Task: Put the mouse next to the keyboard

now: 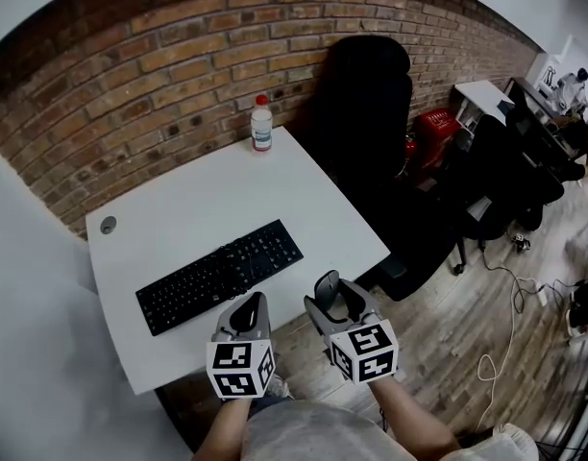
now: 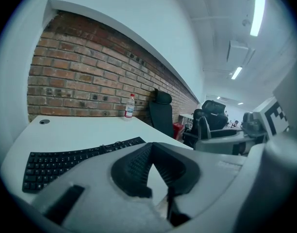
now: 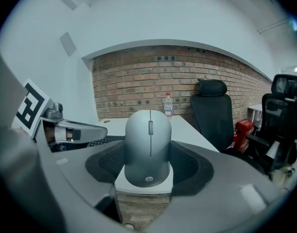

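Closest to my head camera, the left gripper [image 1: 248, 307] and right gripper [image 1: 334, 294] hang at the near edge of the white table [image 1: 179, 209]. The black keyboard [image 1: 219, 275] lies just ahead of them, and a bottle [image 1: 262, 123] stands by the brick wall.

Through the left gripper view, I see its pads [image 2: 134, 164] pressed together at the tips with nothing between them, and the keyboard lies beyond.

Through the right gripper view, its pads [image 3: 107, 164] pinch the grey mouse [image 3: 148, 144] by its sides, over the table's edge, right of the keyboard.
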`<state>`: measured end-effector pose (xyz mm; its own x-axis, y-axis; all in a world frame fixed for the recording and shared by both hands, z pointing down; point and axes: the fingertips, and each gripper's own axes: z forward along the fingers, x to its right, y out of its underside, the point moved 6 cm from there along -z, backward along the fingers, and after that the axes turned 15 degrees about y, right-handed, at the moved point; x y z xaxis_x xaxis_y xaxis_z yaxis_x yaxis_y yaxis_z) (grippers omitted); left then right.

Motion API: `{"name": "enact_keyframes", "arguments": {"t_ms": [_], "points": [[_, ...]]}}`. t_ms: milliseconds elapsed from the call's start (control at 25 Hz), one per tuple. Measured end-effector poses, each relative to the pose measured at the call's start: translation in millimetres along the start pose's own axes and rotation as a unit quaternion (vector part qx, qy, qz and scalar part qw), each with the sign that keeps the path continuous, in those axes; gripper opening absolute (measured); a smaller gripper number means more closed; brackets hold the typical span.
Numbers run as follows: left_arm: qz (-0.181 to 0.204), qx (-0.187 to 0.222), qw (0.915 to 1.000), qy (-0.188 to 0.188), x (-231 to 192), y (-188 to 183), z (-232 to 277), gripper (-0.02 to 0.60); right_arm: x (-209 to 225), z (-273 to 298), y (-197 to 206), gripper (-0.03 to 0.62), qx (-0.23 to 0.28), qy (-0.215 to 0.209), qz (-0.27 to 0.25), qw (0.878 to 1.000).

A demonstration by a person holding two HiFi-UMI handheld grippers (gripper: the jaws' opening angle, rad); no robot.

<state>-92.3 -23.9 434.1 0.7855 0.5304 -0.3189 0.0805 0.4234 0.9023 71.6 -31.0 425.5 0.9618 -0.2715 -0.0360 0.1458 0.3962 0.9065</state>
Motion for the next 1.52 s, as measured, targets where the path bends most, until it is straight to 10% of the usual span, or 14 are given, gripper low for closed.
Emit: {"name": "enact_keyframes", "arguments": {"t_ms": [640,1520], "points": [[0.011,-0.010,0.9994,0.031,-37,-8,20,-0.006,-2,39,-4,0.284,-0.015,0.039,0.011,0.999],[-0.015,-0.011,0.9991,-0.037,-90,-28,96,-0.006,54,154,-8,0.284,-0.083,0.010,-0.019,0.996]]}}
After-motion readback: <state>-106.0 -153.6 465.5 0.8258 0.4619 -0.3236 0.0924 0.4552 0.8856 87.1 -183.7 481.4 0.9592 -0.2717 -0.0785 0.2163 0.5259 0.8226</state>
